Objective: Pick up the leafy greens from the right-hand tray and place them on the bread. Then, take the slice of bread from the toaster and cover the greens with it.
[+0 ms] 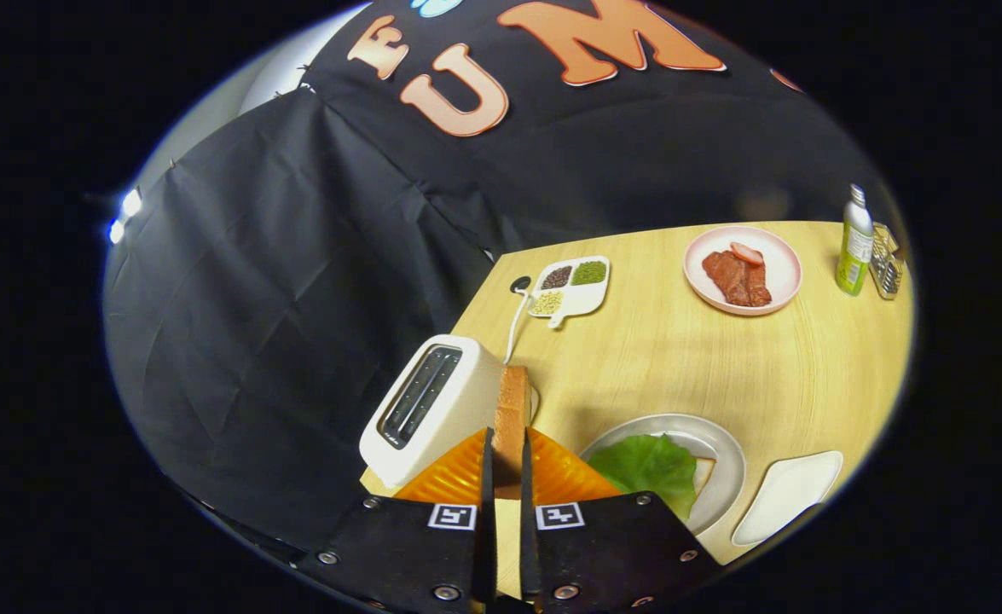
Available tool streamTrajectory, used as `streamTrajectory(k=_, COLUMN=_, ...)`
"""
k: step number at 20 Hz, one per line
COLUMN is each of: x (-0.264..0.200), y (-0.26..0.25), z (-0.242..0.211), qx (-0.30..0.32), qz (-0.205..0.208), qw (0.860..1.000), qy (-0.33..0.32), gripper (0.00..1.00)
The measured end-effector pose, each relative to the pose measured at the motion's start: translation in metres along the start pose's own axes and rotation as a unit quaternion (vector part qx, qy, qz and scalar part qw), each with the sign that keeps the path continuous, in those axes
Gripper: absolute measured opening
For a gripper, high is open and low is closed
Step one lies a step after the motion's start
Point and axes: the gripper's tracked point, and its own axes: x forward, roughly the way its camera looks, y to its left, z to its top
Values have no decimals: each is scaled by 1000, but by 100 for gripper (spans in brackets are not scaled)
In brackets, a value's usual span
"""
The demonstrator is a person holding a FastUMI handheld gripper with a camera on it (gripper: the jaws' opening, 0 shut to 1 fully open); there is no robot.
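My gripper (505, 452) is shut on a slice of bread (512, 409), which stands on edge between the fingers, lifted above the table. The white toaster (432, 405) sits just left of the slice, its slots showing dark. To the right of the fingers lies a grey plate (722, 456) with the leafy greens (647, 467) spread on a bread slice (703, 471), only a corner of which peeks out. A white tray (786, 495) lies right of the plate, bare.
Farther back on the wooden table (680, 358) are a small divided dish of seeds (570, 286), a pink plate with meat slices (742, 269), a green bottle (854, 243) and a wire rack (886, 271). The toaster's white cord (515, 320) runs back toward the wall.
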Motion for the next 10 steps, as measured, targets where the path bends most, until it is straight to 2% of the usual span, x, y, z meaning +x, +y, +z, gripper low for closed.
streamTrajectory(k=10, x=1, y=-50, z=-39, qx=39, qz=-1, qw=999, qy=11, gripper=11)
